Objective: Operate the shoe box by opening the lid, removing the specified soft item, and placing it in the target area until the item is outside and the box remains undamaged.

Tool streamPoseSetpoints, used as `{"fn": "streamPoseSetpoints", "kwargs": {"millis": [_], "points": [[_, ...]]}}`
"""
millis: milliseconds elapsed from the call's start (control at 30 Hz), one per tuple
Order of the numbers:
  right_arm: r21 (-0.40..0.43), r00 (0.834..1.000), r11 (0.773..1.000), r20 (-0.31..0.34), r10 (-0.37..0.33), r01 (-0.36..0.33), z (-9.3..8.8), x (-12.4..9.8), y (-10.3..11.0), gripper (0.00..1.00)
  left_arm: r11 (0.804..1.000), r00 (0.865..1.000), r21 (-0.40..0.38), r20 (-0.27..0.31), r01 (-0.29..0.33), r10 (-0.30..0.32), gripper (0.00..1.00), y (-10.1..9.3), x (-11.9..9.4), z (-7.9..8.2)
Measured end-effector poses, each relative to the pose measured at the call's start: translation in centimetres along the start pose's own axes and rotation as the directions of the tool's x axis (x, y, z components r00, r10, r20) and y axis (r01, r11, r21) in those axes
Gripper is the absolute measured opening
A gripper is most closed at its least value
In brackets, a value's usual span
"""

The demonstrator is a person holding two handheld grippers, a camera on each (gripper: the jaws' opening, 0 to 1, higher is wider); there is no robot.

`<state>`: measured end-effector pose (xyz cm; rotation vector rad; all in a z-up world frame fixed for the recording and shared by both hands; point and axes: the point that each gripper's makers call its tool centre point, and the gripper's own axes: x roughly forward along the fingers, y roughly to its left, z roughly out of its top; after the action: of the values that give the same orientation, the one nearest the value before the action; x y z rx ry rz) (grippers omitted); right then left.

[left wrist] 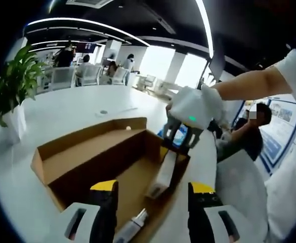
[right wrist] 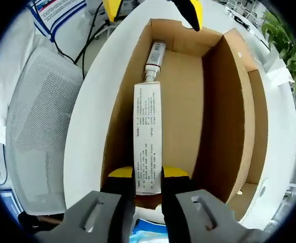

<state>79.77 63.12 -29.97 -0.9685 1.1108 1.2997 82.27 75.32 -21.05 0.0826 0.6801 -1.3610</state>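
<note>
- Two claws work at one open cardboard shoe box [left wrist: 94, 159] on a white table [left wrist: 82, 109].
- Right claw [right wrist: 148, 178], in the right gripper view: its yellow-tipped jaws stand narrow, clamped on the near end of a long white carton [right wrist: 148, 136] printed with small text. The carton lies along the floor of the box, close to one side wall.
- In the left gripper view the same right claw [left wrist: 180, 147] reaches down into the far end of the box, held by a white-gloved hand [left wrist: 196, 104], with the white carton [left wrist: 163, 174] tilted up from the box floor in its grip.
- Left claw [left wrist: 153, 188]: its jaws stand wide apart over the near end of the box, holding nothing.
- Beyond the carton, toward the end of the box, lies a small tube [right wrist: 154, 61] with a grey neck and a white labelled body; it also shows between the left jaws [left wrist: 131, 228].
- Box lid flap [left wrist: 87, 139] lies folded open to the side, its inner face up.
- Outward: a white mesh chair [right wrist: 39, 131] stands beside the table, and a potted plant [left wrist: 16, 81] stands at the table's far edge.
- Several people sit in the bright office behind.
</note>
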Motion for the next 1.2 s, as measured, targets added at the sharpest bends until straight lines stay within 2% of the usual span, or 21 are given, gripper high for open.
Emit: {"fn": "streamPoseSetpoints", "kwargs": {"millis": [300,567,700,967,1200], "points": [[0.008,0.997,0.998,0.031,-0.065,0.065,0.5,-2.3,-1.1,0.15,1.0,1.0,0.01,0.007,-0.023,0.023,0.56,-0.1,-0.6,1.4],[0.007,0.99,0.993,0.065,-0.122,0.122,0.7,-4.8,-1.1,0.15,0.998,0.999,0.041,0.006,-0.039,0.039,0.57,-1.7,-0.5,2.5],[0.027,0.984,0.988,0.097,-0.151,0.149,0.8,-6.4,-1.1,0.15,0.997,0.999,0.058,0.011,-0.045,0.045,0.58,-3.0,-0.5,3.6],[0.037,0.97,0.977,0.121,-0.213,0.21,-0.8,-9.7,-0.6,0.15,0.994,0.998,0.085,0.011,-0.064,0.064,0.58,-5.0,0.4,5.2],[0.055,0.962,0.969,0.116,-0.247,0.242,-3.6,-11.5,0.5,0.16,0.992,0.997,0.103,0.01,-0.074,0.073,0.58,-6.7,1.8,6.4]]}}
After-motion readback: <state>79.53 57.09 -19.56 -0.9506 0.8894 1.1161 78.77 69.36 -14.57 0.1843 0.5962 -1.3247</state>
